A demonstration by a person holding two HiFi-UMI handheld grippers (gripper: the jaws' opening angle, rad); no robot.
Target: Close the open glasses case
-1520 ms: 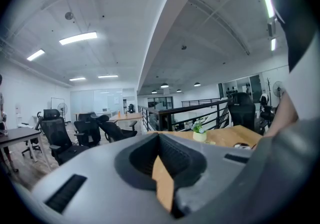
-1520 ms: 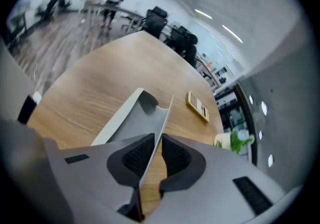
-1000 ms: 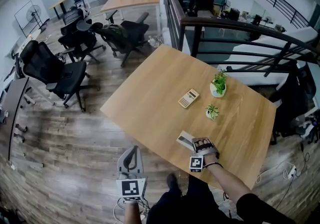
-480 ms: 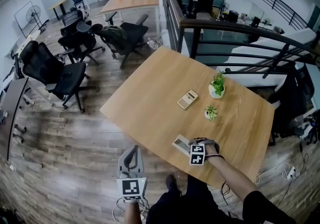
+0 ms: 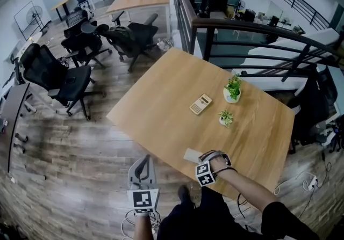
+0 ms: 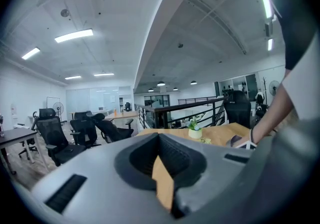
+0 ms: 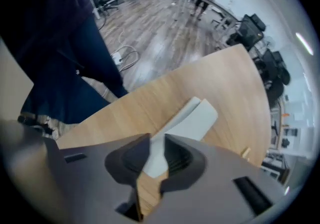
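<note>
At the wooden table's point(image 5: 161, 104) near edge: pale glasses case point(image 7: 197, 118), contents unseen, its end between the right gripper's point(image 7: 152, 160) part-open jaws, which have just been narrowing. Left gripper point(image 6: 162, 178): off the table, narrow gap, empty.

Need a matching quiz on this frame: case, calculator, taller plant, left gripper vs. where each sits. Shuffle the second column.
1 case
2 calculator
3 taller plant
4 left gripper

A off the table
B at its near edge
C mid-table
D farthest back on it

Pairs: 1-B, 2-C, 3-D, 4-A
</note>
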